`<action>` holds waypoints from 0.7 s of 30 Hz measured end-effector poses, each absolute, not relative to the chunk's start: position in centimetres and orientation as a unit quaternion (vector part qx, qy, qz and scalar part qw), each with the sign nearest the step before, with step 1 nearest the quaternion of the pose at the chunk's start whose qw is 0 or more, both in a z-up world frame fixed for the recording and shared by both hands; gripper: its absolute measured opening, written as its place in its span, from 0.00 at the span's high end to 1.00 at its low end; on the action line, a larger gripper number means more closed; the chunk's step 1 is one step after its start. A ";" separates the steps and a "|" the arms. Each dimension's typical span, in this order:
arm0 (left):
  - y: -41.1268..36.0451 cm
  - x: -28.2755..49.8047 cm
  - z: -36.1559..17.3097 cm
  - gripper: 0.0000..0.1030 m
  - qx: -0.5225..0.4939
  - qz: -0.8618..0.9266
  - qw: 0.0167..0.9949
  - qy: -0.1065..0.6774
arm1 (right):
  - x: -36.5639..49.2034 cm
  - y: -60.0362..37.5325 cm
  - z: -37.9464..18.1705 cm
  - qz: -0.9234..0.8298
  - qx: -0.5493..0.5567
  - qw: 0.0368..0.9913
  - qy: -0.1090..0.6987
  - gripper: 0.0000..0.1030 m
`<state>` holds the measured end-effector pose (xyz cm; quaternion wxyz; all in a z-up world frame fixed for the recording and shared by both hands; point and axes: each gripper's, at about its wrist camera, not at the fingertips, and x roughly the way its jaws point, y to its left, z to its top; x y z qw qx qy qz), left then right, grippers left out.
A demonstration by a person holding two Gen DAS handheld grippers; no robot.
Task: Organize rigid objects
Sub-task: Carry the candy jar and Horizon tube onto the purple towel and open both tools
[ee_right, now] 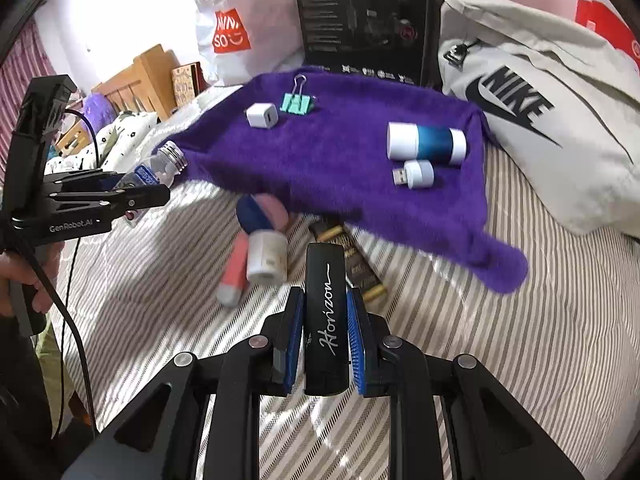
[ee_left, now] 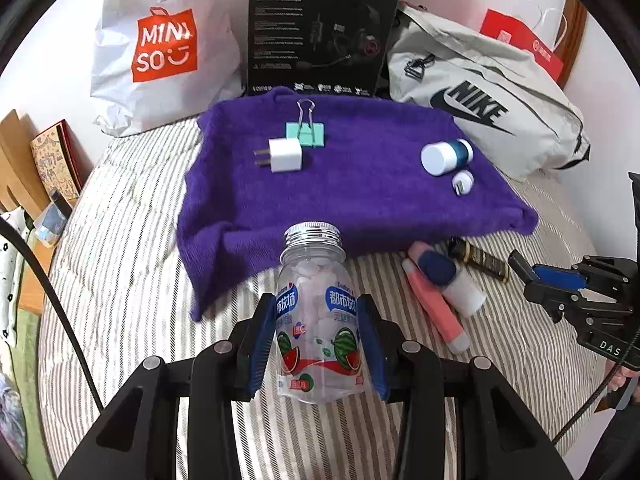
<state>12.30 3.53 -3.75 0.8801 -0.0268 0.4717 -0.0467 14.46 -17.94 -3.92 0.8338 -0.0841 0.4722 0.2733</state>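
My left gripper [ee_left: 318,340]: clamped on clear candy bottle [ee_left: 318,320], held just off near edge of purple towel [ee_left: 360,184]. My right gripper [ee_right: 324,340]: clamped on black Horizon case [ee_right: 325,320], near towel's front edge. On towel: white charger [ee_left: 285,155], green binder clip [ee_left: 306,133], blue-white cylinder [ee_left: 446,156], small USB light [ee_left: 463,183].

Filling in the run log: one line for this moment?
left gripper: shut on candy bottle | right gripper: shut on black case | purple towel: four items
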 end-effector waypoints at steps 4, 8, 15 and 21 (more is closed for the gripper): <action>4.0 13.3 -3.3 0.62 -0.026 -0.046 0.882 0.469 | 15.5 -17.5 -3.3 0.276 -0.082 0.836 0.468 0.79; 4.4 14.3 -2.7 0.62 -0.025 -0.047 0.884 0.464 | 16.8 -17.0 -2.6 0.280 -0.078 0.838 0.462 0.79; 4.7 17.3 -2.2 0.62 -0.021 -0.048 0.885 0.462 | 19.8 -15.5 -1.7 0.286 -0.086 0.838 0.457 0.79; 5.1 19.5 -2.7 0.62 -0.026 -0.047 0.883 0.467 | 22.6 -14.5 -1.9 0.284 -0.088 0.835 0.462 0.79</action>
